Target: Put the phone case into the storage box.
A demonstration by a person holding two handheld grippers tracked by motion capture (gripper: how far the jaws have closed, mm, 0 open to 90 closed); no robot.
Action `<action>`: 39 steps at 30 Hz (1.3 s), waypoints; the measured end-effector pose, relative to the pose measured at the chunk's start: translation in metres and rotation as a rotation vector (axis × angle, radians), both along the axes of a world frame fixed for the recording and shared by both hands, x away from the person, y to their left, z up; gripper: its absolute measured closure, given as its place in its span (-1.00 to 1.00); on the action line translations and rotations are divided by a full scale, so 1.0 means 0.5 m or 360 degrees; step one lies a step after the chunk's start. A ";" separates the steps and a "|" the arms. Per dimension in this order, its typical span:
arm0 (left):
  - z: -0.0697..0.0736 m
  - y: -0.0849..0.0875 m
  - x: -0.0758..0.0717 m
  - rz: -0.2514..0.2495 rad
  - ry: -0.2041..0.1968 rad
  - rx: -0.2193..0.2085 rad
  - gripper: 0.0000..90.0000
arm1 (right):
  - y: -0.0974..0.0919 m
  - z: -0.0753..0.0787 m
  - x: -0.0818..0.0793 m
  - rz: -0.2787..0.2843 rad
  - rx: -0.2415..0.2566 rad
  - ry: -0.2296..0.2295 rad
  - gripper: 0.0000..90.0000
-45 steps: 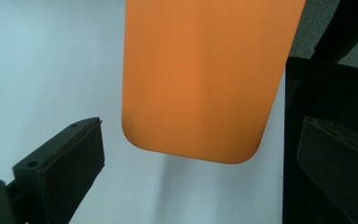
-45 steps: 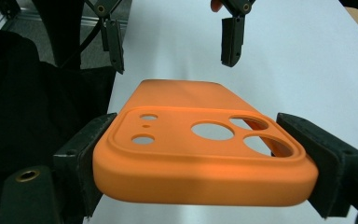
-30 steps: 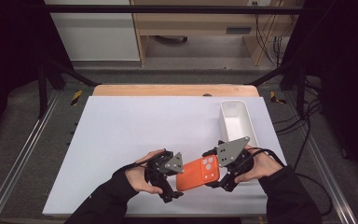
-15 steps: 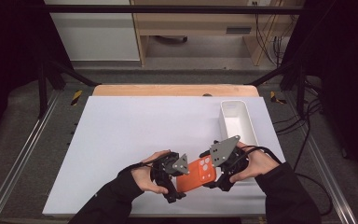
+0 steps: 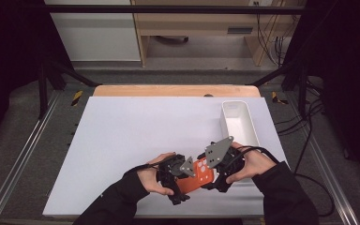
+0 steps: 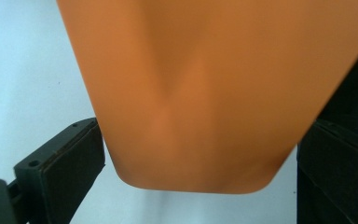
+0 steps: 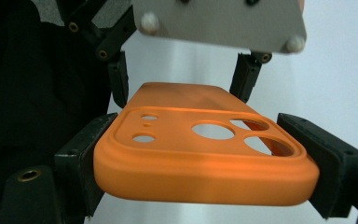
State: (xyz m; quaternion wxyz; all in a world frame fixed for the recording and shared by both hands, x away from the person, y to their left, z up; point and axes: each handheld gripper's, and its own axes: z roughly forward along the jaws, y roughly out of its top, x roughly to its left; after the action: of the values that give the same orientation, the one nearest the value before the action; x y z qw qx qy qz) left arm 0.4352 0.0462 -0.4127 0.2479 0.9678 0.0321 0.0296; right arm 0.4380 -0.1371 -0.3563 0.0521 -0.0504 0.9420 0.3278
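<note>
Near the front edge of the white table [image 5: 122, 140], right of centre, you have the orange phone case [image 5: 198, 176] held up between both tools. Your right gripper [image 7: 205, 154] is clamped on the camera-cutout end, one jaw pressed against each long side. Your left gripper [image 6: 186, 154] straddles the plain end; its left jaw stands just clear of the edge and the right one is hard to read, so I cannot tell whether it truly bites.

If you mean to pass the case across, I would settle the left grip first: close until both pads meet the sides, then ease the right one off. Keep the case level, since soft walls may bow and slip under a hard squeeze.

The white bin [image 5: 239, 123] sits just beyond your right hand [image 5: 251, 164], toward the far right.
</note>
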 end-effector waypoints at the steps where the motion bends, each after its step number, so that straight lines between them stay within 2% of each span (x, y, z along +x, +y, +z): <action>1: -0.001 -0.002 0.000 0.0002 0.0001 0.0002 -0.99 | 0.001 -0.001 0.000 0.0001 -0.0001 0.0002 -0.64; 12: -0.006 -0.019 0.002 -0.0020 -0.0008 0.0049 -0.93 | 0.007 -0.004 0.000 0.0008 -0.0015 0.0001 -0.64; 14: -0.008 -0.022 0.000 -0.0003 -0.0005 0.0034 -0.92 | 0.008 -0.004 0.000 0.0008 -0.0017 0.0004 -0.64; 19: -0.008 -0.023 0.001 -0.0025 -0.0023 0.0075 -0.83 | 0.009 -0.005 -0.001 0.0013 -0.0027 0.0000 -0.64; 24: -0.009 -0.025 -0.001 -0.0012 -0.0011 0.0054 -0.68 | 0.011 -0.006 -0.002 0.0010 -0.0041 0.0003 -0.64; 25: -0.008 -0.024 0.002 -0.0037 -0.0026 0.0087 -0.67 | 0.012 -0.006 -0.002 0.0011 -0.0044 0.0003 -0.64; 29: -0.009 -0.025 0.001 -0.0037 -0.0030 0.0096 -0.67 | 0.013 -0.007 -0.002 0.0015 -0.0050 0.0001 -0.64; 34: -0.011 -0.027 -0.001 -0.0028 -0.0033 0.0094 -0.66 | 0.014 -0.008 -0.002 0.0024 -0.0054 -0.0001 -0.64; 38: -0.012 -0.025 -0.002 -0.0018 -0.0040 0.0061 -0.66 | 0.013 -0.007 -0.002 0.0019 -0.0046 0.0002 -0.65; 39: -0.014 -0.025 -0.005 0.0001 -0.0032 0.0036 -0.66 | 0.013 -0.007 -0.002 0.0019 -0.0044 0.0003 -0.65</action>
State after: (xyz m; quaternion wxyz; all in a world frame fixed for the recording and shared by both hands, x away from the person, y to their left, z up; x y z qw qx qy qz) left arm 0.4327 0.0337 -0.4195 0.2373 0.9702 0.0295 0.0397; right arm 0.4368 -0.1305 -0.3598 0.0487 -0.0564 0.9461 0.3152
